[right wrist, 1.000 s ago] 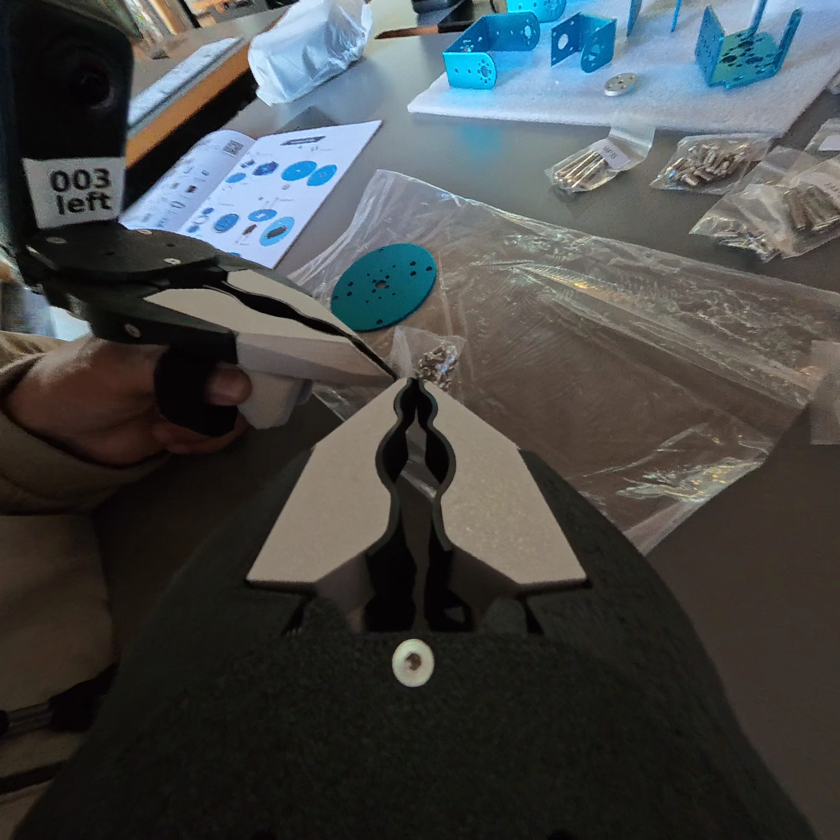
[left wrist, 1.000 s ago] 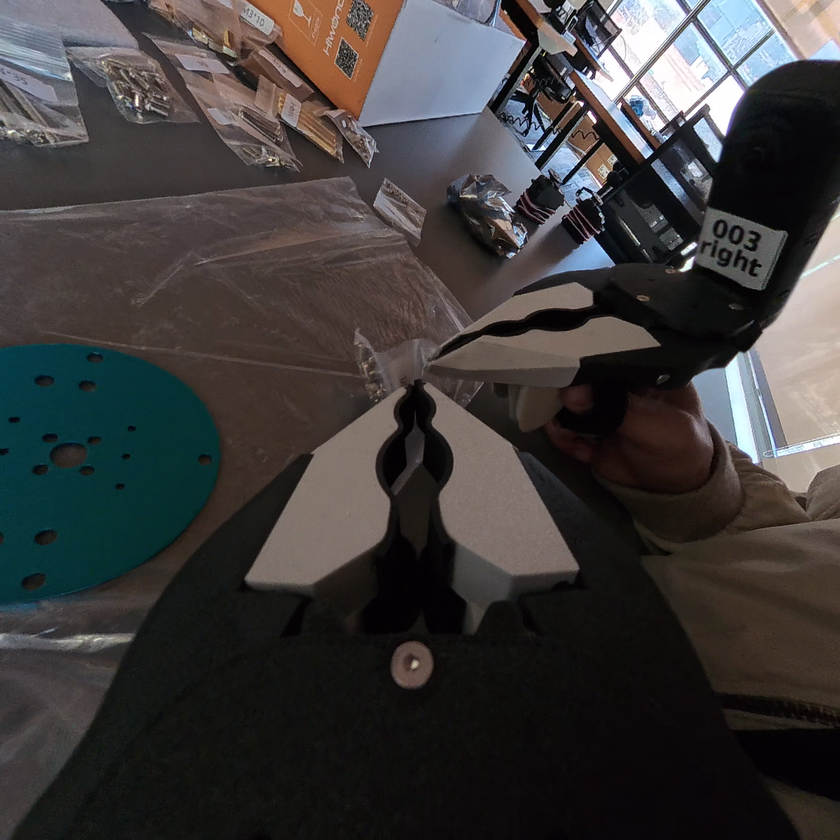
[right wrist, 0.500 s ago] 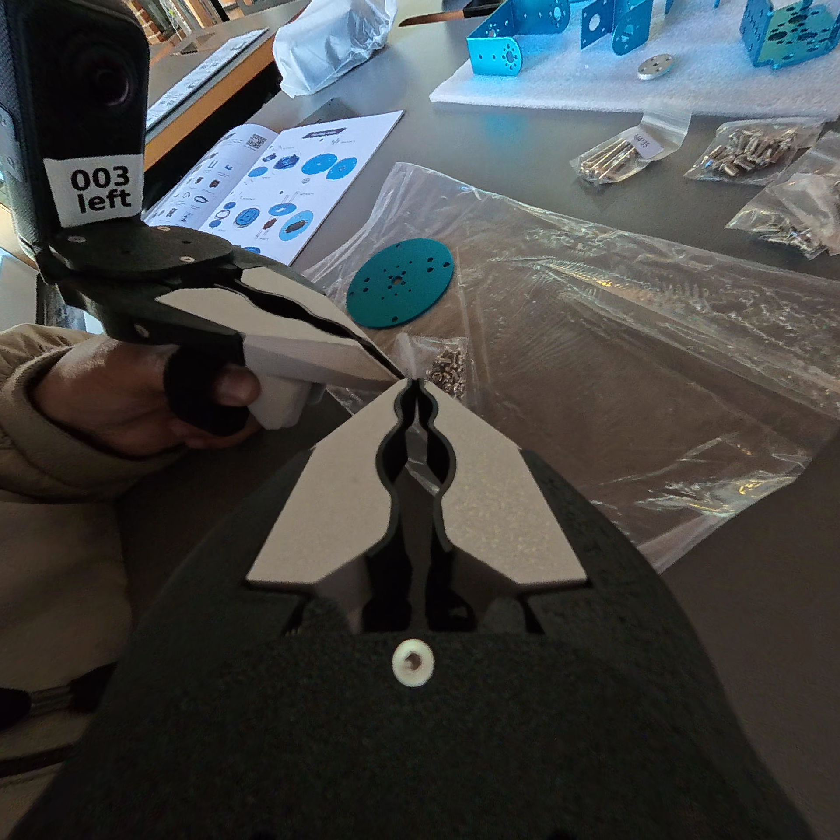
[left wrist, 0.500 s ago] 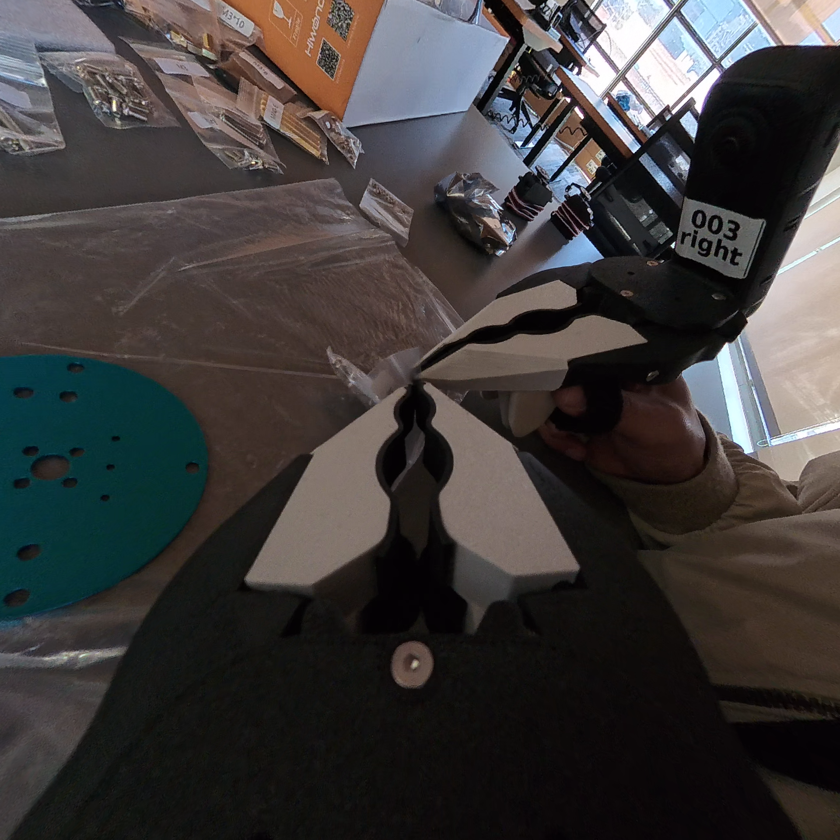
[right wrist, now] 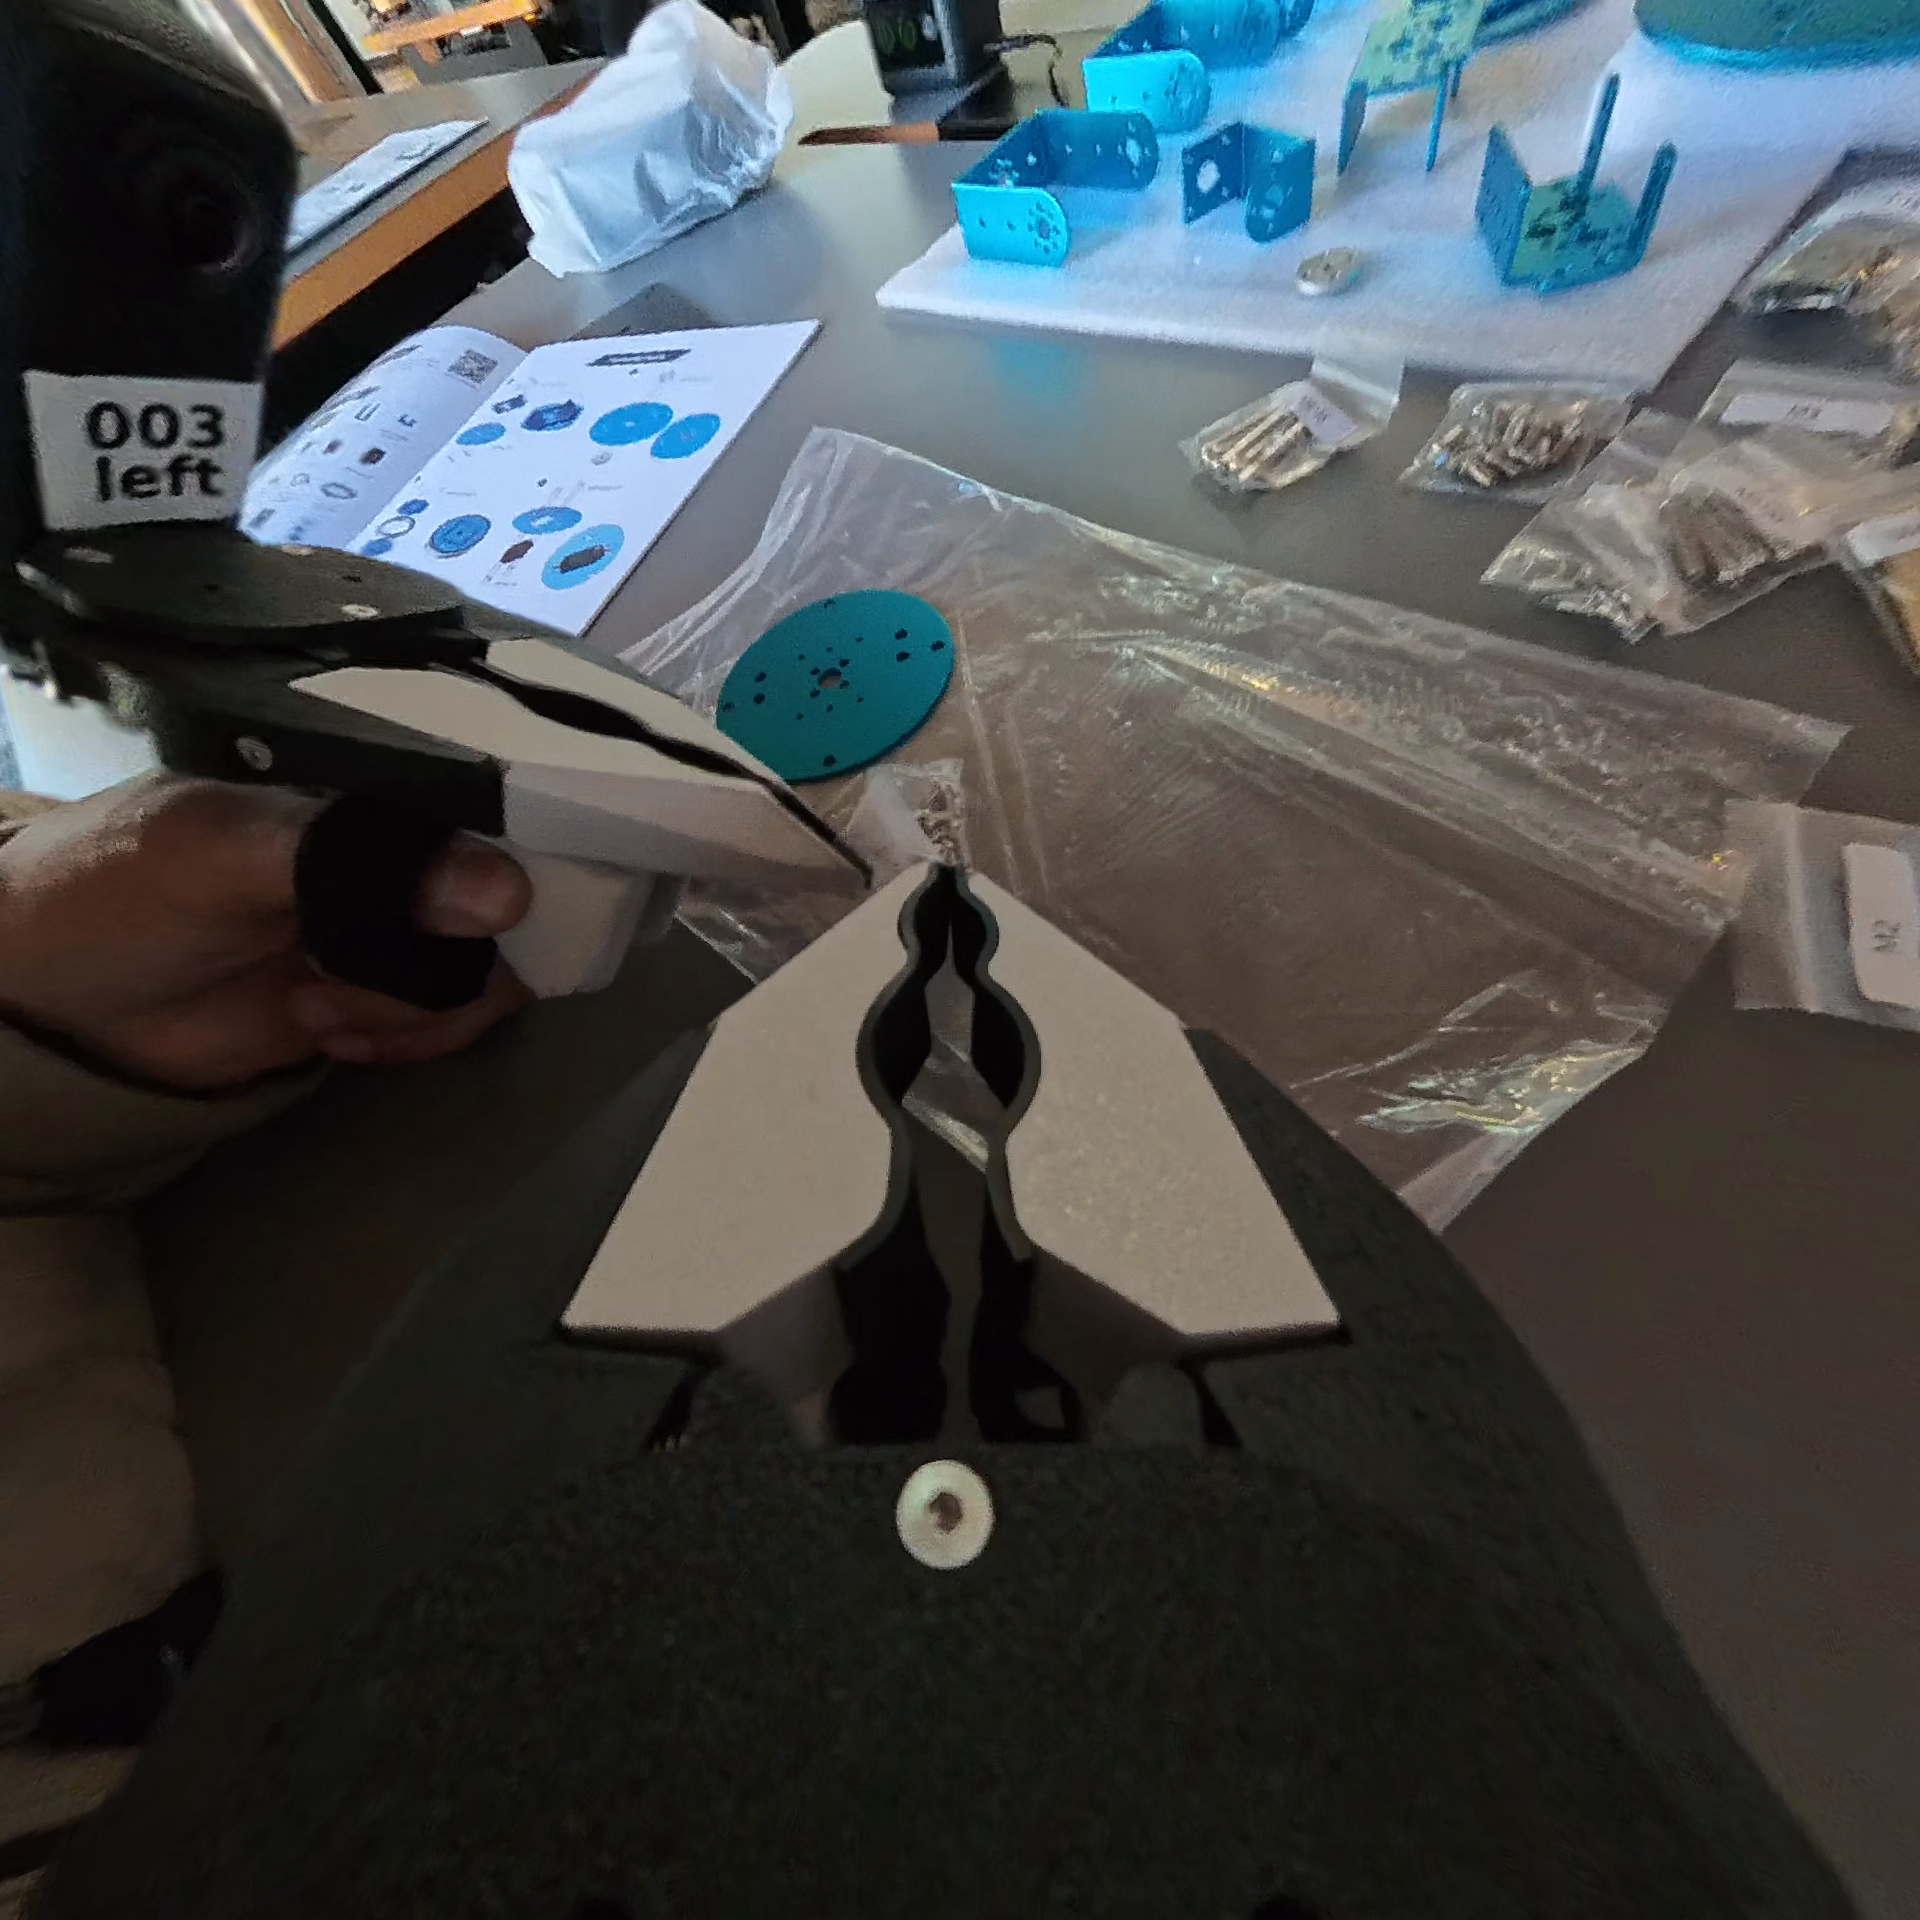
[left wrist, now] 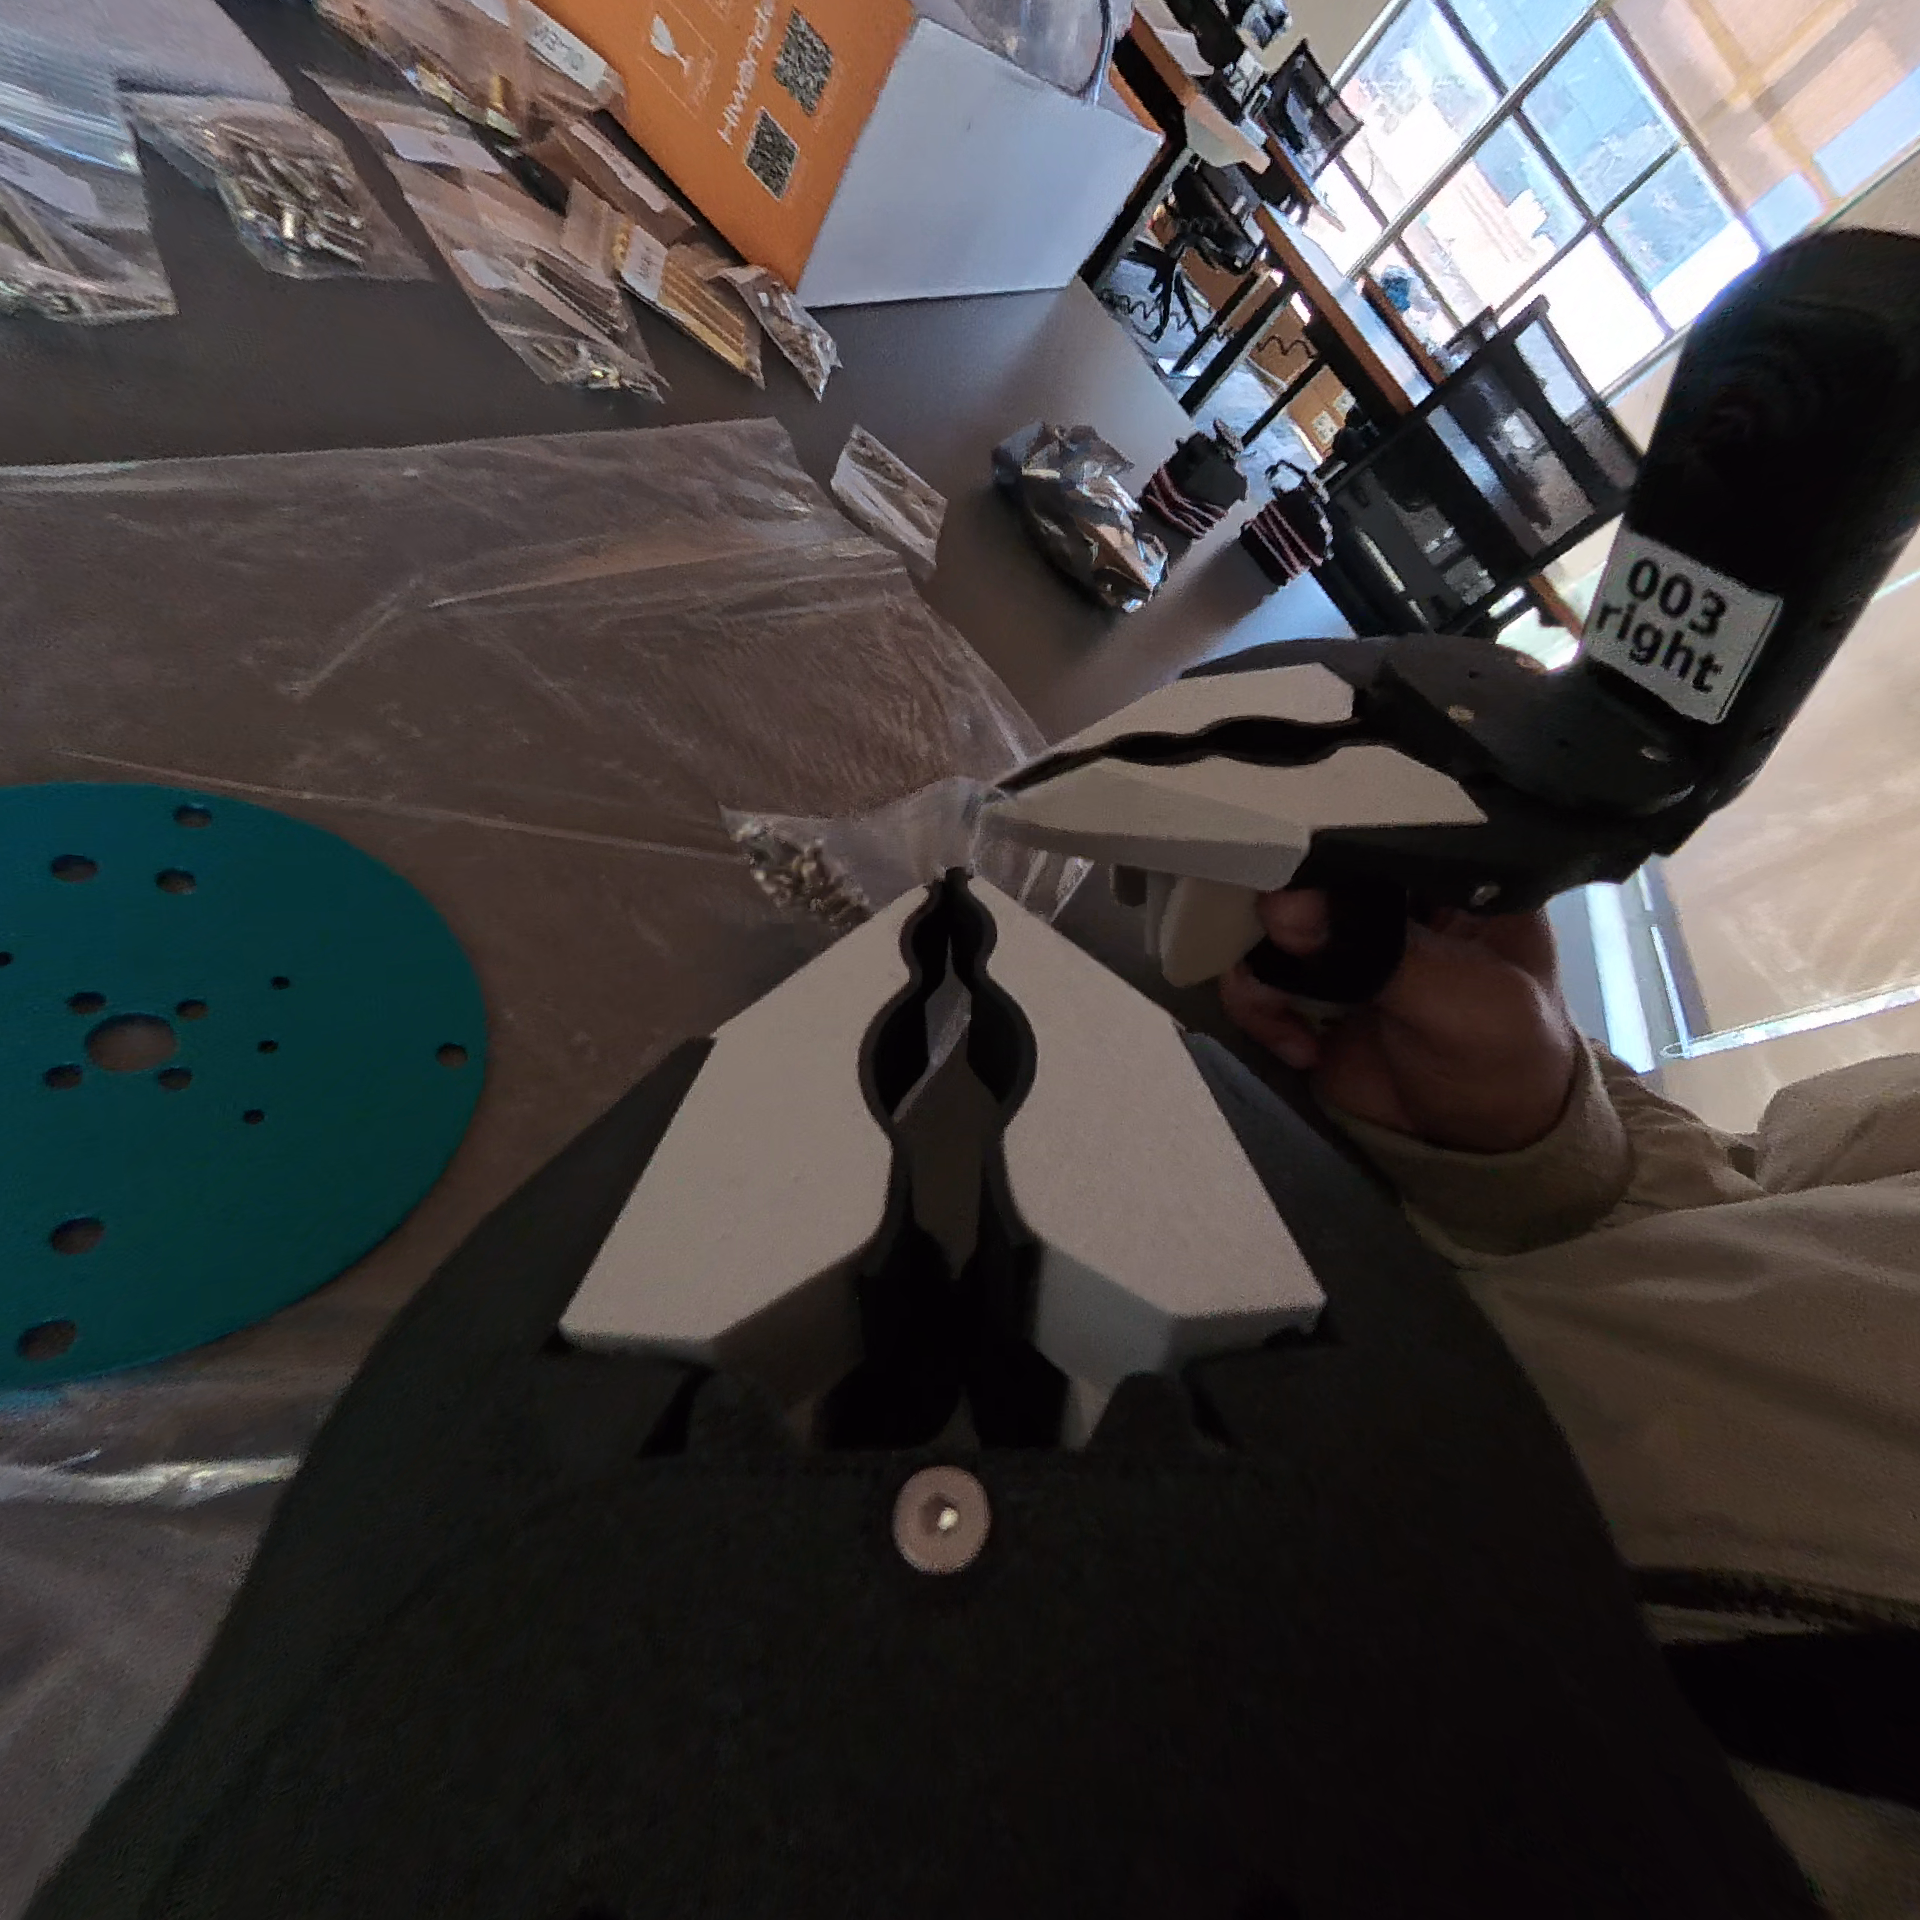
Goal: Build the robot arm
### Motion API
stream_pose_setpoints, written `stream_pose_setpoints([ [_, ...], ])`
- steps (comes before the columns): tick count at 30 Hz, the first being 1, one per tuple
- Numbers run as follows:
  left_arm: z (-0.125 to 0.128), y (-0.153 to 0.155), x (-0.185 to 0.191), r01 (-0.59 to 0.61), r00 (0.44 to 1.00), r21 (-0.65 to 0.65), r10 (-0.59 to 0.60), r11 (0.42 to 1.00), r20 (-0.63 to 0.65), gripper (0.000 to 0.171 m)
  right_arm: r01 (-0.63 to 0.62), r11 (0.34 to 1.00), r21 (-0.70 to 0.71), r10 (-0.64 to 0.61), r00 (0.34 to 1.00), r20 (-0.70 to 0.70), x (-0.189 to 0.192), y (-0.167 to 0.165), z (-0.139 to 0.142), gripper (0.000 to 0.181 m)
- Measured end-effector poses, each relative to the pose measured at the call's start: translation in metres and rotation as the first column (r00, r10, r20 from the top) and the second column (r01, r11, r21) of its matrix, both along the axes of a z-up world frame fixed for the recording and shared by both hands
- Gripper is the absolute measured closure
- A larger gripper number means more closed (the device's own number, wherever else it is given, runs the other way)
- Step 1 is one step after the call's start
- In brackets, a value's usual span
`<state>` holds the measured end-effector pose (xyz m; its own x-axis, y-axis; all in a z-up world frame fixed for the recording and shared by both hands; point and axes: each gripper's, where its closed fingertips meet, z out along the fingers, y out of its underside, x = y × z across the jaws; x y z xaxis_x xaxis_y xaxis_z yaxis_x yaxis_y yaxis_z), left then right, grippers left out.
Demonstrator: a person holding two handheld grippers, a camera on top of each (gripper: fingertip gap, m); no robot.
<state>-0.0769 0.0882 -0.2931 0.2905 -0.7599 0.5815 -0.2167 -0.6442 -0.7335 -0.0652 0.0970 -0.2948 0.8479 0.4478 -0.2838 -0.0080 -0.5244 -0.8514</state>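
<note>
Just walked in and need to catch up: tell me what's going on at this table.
A person holds a pair of tongs in each hand. Both the left tongs and the right tongs are shut on the edge of one small clear bag of screws, tips almost meeting, holding it just above a big plastic sheet. A teal disc lies on the sheet, with a booklet and more screw bags around.

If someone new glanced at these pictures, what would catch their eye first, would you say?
Probably the left gripper and right gripper, both shut on one small clear bag of screws, tips nearly meeting. Next, the teal perforated disc on the clear plastic sheet, and blue metal brackets on a white foam pad behind.
</note>
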Motion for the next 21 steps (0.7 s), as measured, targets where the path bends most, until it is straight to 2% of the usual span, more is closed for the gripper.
stream_pose_setpoints([
  [3, 0.009, -0.002, 0.000, 0.039, 0.999, -0.042, -0.038, 0.998, 0.016, 0.171, -0.025, 1.000, 0.008, 0.025, 0.999, 0.035, -0.004, -0.001, 0.002, 0.181],
  [6, 0.020, -0.002, -0.001, 0.055, 0.998, 0.017, -0.055, 0.998, -0.029, 0.171, -0.071, 0.997, -0.010, 0.071, 0.997, 0.040, -0.011, -0.003, 0.010, 0.181],
  [9, 0.027, -0.003, 0.000, 0.070, 0.997, -0.038, -0.071, 0.997, -0.008, 0.171, -0.124, 0.992, 0.033, 0.120, 0.987, 0.104, -0.011, -0.004, 0.024, 0.181],
  [11, 0.026, -0.001, -0.001, 0.081, 0.996, -0.043, -0.082, 0.996, -0.026, 0.171, -0.196, 0.978, 0.065, 0.182, 0.967, 0.178, -0.015, -0.007, 0.029, 0.170],
  [14, 0.026, -0.002, -0.002, 0.116, 0.991, -0.042, -0.118, 0.992, -0.055, 0.171, -0.311, 0.945, 0.100, 0.275, 0.922, 0.274, -0.018, -0.015, 0.037, 0.153],
  [16, 0.027, -0.003, -0.002, 0.138, 0.987, -0.033, -0.140, 0.990, -0.074, 0.171, -0.421, 0.896, 0.142, 0.355, 0.871, 0.341, -0.026, -0.027, 0.048, 0.142],
  [17, 0.027, -0.004, -0.001, 0.153, 0.984, -0.031, -0.155, 0.988, -0.083, 0.171, -0.469, 0.867, 0.167, 0.377, 0.838, 0.395, -0.029, -0.031, 0.052, 0.142],
  [19, 0.029, -0.006, 0.000, 0.177, 0.979, -0.018, -0.178, 0.984, -0.101, 0.171, -0.538, 0.819, 0.200, 0.382, 0.772, 0.508, -0.034, -0.036, 0.053, 0.142],
  [21, 0.031, -0.008, 0.002, 0.196, 0.974, -0.003, -0.195, 0.981, -0.115, 0.171, -0.533, 0.824, 0.193, 0.339, 0.736, 0.585, -0.030, -0.030, 0.046, 0.141],
])
